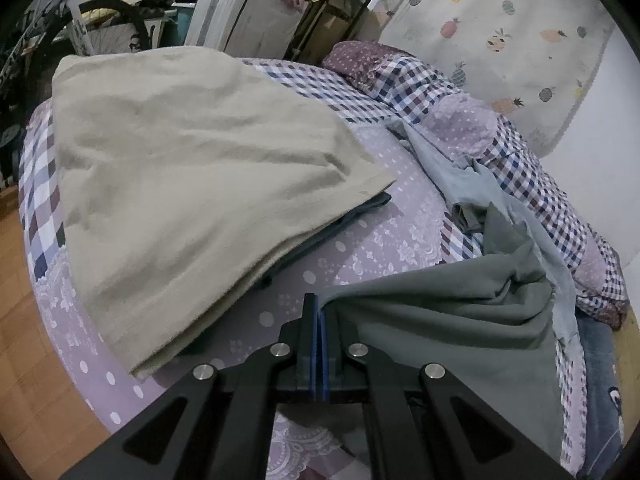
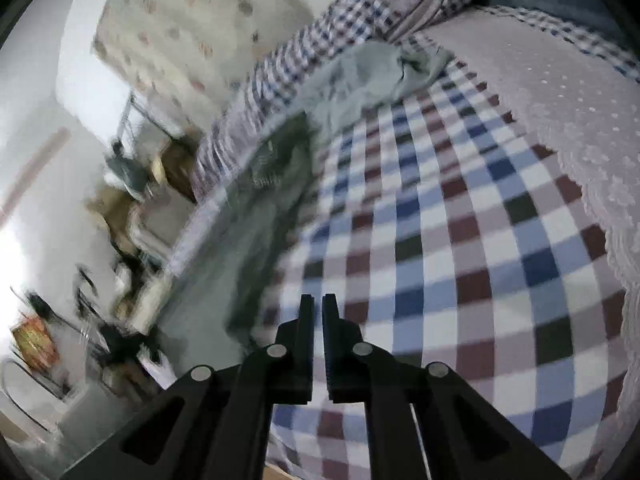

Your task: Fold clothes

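My left gripper (image 1: 319, 308) is shut on the edge of a dark grey garment (image 1: 440, 312), which hangs crumpled to the right over the bed. To the left, a folded beige cloth (image 1: 192, 184) lies on a dark blue garment (image 1: 360, 210). A light blue-grey garment (image 1: 448, 172) lies rumpled further back. In the blurred right wrist view, my right gripper (image 2: 318, 304) hovers over the checked bedspread (image 2: 460, 240) with a narrow gap between its fingers and nothing in it. The dark grey garment (image 2: 272, 208) stretches just left of it, and the light garment (image 2: 360, 76) lies beyond.
The lilac dotted bed cover (image 1: 380, 248) shows between the beige pile and the grey garment. A rolled checked quilt (image 1: 500, 148) runs along the wall side. A bicycle (image 1: 108, 28) and boxes (image 1: 248, 16) stand past the bed's far end. Wooden floor (image 1: 24, 320) lies at left.
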Demonstrator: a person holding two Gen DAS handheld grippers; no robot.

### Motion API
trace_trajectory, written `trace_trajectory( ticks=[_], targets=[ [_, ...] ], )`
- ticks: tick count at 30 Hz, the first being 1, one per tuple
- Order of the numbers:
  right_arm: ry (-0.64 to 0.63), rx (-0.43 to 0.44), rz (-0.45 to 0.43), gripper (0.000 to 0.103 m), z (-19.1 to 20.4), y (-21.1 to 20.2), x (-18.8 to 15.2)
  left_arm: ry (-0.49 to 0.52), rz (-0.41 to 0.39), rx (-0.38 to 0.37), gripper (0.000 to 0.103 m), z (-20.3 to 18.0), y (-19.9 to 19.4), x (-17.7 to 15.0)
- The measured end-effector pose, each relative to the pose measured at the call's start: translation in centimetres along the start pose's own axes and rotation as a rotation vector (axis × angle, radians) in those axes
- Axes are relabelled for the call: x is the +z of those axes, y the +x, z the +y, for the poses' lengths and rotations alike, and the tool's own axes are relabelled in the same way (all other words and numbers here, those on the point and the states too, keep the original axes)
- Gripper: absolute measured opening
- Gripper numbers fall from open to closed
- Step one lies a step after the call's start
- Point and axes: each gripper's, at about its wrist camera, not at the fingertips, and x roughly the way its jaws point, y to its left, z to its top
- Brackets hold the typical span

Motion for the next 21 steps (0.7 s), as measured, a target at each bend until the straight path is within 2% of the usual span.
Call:
trace_trajectory(
  ticks=[2, 4, 6, 8, 13, 17, 21],
  targets=[
    [-0.114, -0.036, 0.069, 0.006, 2.5, 2.0, -1.2, 0.001, -0.002, 0.000, 0.000, 0.0, 0.0, 0.0],
    [-0.233, -0.019, 0.156, 0.010, 5.2, 4.1, -2.8, -0.001, -0.005, -0.002, 0.000, 0.1, 0.0, 0.0],
    [-0.271, -0.003, 0.214, 0.022, 6.2, 5.8, -4.2, -0.002, -0.013, -0.005, 0.000, 0.2, -0.2, 0.0],
    [-0.279, 0.018, 0.271, 0.022, 6.7, 7.5, -5.2, -0.004, -0.021, -0.010, 0.000, 0.2, -0.3, 0.1],
    [-0.205, 0.052, 0.243, 0.022, 5.5, 9.0, -3.9, -0.030, -0.013, -0.015, 0.000, 0.9, -0.1, 0.2],
    [-0.151, 0.039, 0.208, 0.022, 4.2, 9.8, -2.4, -0.011, -0.004, -0.010, 0.000, 0.7, 0.1, 0.1],
    [-0.257, 0.056, 0.247, 0.022, 7.1, 12.0, -3.4, 0.004, 0.016, -0.005, 0.000, 0.8, 0.5, 0.1]
  ],
)
